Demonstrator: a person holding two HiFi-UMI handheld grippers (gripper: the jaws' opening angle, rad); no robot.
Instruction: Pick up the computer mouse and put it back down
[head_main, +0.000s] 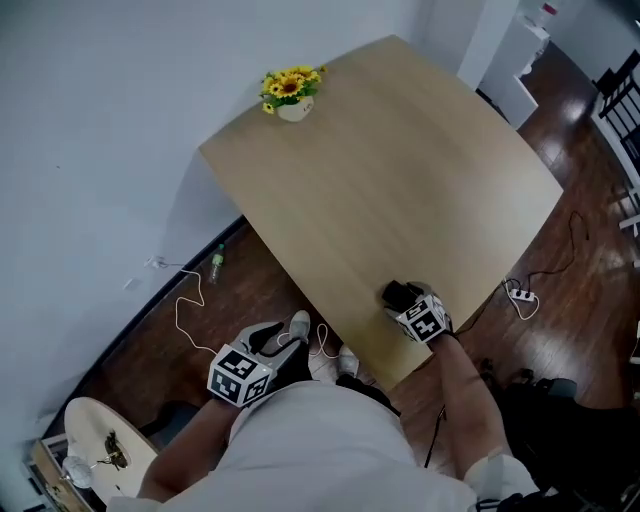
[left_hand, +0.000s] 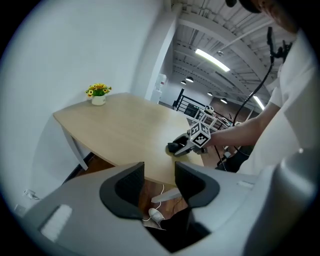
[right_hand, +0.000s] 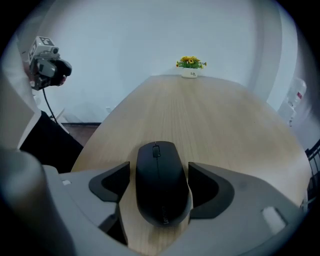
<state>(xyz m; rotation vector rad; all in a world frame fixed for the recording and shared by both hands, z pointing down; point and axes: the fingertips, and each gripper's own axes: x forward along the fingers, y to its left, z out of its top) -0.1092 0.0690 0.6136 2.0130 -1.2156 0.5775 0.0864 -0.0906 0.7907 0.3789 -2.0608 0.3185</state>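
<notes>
At near edge of pale wooden table (right_hand: 200, 115), black computer mouse (right_hand: 161, 182) lay unlifted between right gripper (right_hand: 160, 170) jaws, parted and unclamped; left gripper (left_hand: 159, 185) gaped empty; lift and return outstanding.

Mouse (right_hand: 162, 195): matt black plastic, smooth. Table (right_hand: 210, 115): pale wood-grain top, smooth, low sheen. My left tongs (left_hand: 159, 172) & right tongs (right_hand: 159, 172): grey matt plastic w/ darker pads. Floor (head_main: 260, 285): dark wood, glossy.

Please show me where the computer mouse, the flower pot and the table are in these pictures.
computer mouse (right_hand: 162, 182): right gripper view, middle of its black back.
flower pot (head_main: 294, 110): head view, its white side under the flowers.
table (head_main: 400, 170): head view, bare wooden top.
</notes>
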